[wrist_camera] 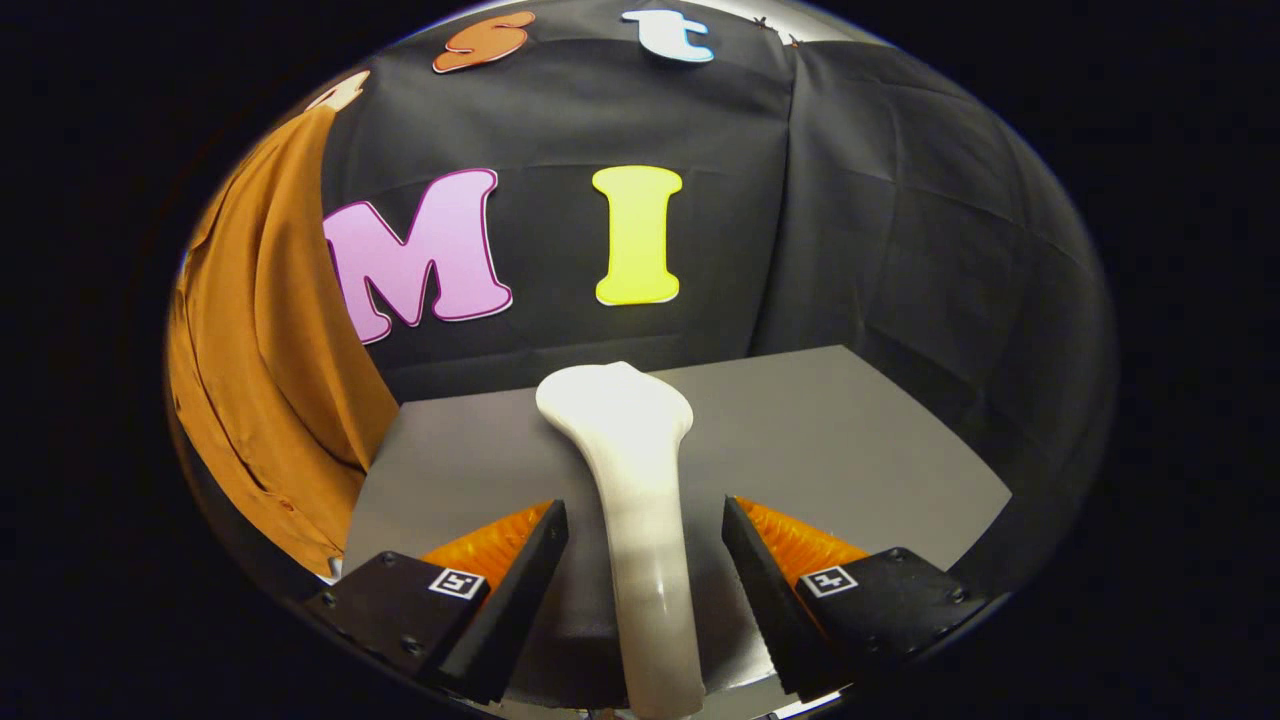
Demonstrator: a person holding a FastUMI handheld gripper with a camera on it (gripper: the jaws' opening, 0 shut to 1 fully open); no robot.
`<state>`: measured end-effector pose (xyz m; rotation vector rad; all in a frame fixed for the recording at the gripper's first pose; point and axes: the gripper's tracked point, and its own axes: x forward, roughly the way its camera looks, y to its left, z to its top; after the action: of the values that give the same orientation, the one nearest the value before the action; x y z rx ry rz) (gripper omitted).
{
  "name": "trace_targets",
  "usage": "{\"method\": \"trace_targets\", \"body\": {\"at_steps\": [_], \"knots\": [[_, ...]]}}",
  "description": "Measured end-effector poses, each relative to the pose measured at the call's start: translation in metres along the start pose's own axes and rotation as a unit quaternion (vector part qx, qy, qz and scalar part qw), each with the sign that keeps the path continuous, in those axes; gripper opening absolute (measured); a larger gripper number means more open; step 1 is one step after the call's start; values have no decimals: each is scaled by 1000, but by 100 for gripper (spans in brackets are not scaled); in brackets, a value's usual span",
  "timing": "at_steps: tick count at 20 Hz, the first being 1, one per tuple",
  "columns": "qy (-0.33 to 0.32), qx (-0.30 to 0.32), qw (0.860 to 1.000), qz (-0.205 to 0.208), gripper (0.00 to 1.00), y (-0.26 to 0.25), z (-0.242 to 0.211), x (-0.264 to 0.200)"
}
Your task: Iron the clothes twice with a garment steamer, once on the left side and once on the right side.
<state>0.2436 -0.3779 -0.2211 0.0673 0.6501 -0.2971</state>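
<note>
Spread wide, the gripper (645,560) has its two fingers standing apart on either side of the white, glossy plastic garment steamer (632,470), with a clear gap between each finger and the steamer's handle; neither finger touches it. The steamer lies lengthwise on the flat grey tabletop (860,440), its narrow handle running back between the fingers and its wider, flared head resting just ahead of them, pointing toward the black cloth wall (900,230).

Bare grey surface spreads out to the right of the steamer as far as the table's right edge, and a narrower strip lies bare to its left. The table's far edge runs just behind the steamer's head, close to the wall.

An orange-brown fabric garment (270,370) hangs to the left, beyond the table's left edge; its lower part drops down past the table's near-left corner.
</note>
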Motion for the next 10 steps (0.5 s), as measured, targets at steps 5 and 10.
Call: {"method": "trace_targets", "body": {"at_steps": [5, 10], "knots": [[38, -18, 999, 8, 49, 2, -21, 17], [17, -7, 1000, 11, 45, 1, -9, 7]]}}
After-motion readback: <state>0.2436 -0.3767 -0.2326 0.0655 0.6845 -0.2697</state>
